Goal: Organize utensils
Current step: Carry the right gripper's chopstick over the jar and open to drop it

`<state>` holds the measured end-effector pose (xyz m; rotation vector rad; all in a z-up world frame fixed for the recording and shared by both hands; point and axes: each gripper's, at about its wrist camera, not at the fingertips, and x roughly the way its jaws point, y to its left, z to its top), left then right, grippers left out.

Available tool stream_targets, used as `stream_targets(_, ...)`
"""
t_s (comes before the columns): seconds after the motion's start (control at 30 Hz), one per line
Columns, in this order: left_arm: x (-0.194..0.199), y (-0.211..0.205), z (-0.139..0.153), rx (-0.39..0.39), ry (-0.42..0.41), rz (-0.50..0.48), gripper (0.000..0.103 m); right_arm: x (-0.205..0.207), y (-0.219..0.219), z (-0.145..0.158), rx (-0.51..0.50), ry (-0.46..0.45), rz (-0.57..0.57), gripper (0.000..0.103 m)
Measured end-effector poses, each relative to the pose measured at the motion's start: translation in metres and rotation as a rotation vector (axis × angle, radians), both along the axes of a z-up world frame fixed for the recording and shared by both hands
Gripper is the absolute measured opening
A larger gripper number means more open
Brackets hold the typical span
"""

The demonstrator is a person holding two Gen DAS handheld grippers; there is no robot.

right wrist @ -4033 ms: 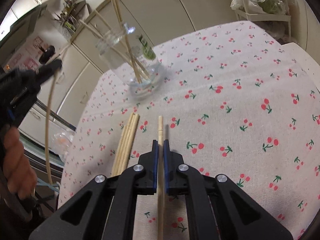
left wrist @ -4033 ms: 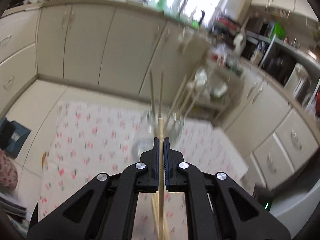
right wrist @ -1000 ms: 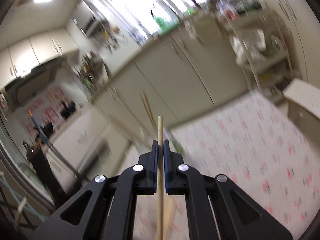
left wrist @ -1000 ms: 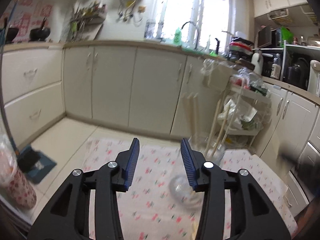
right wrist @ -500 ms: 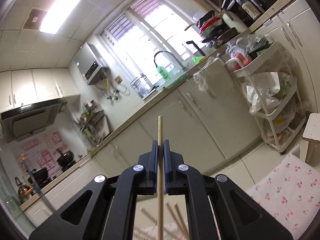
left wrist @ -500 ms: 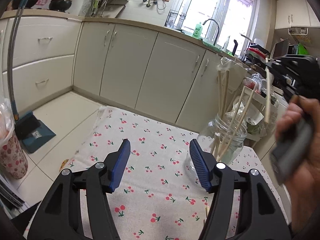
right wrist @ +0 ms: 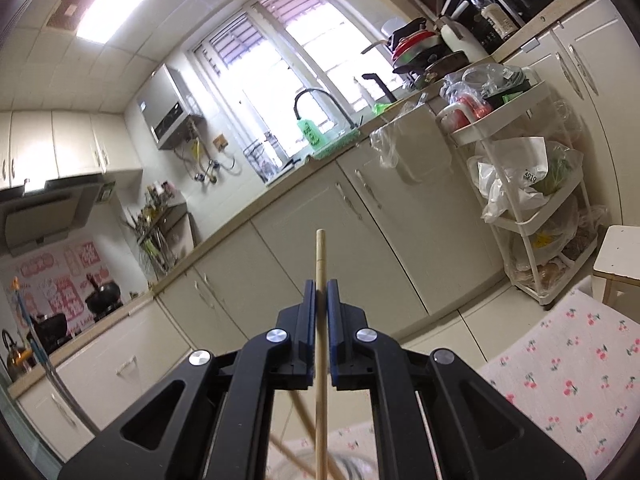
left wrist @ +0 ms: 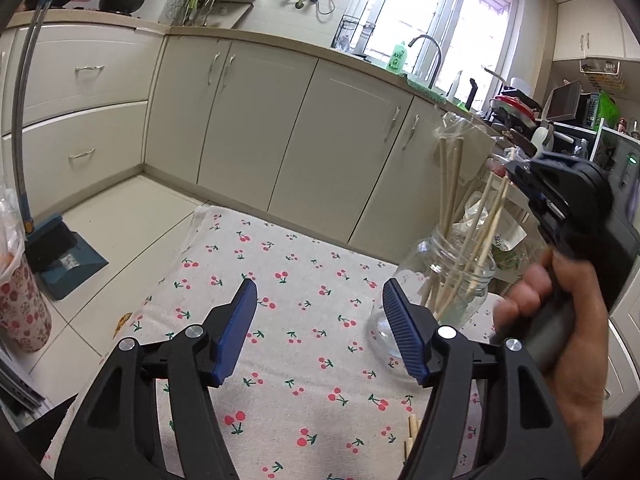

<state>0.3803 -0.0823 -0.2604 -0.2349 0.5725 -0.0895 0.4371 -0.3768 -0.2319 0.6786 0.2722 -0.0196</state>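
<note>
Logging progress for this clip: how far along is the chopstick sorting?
Done: several chopsticks already stand in the glass jar. In hand: the right gripper holds one chopstick above the jar. The left gripper is open, empty. Left: a few chopstick ends lie on the cherry tablecloth.

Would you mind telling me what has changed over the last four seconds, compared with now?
The left gripper let go of its chopstick and now stands open over the tablecloth. The right gripper rose from the table to above the jar, with its chopstick held upright. Its grip on that chopstick stayed shut, and the jar kept its place with chopsticks inside.
</note>
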Motion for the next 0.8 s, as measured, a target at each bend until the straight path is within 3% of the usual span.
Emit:
stream_targets(0.37,0.004,-0.002,-0.004,0.031,0.034,0.019,0.070,-0.025,0.019,-0.017,-0.061,0.109,0.094,0.006)
stream_targets(0.8,0.008,-0.004,-0.008,0.038,0.062,0.024,0.077,-0.037,0.020,-0.019,-0.068,0.165,0.138,0.007)
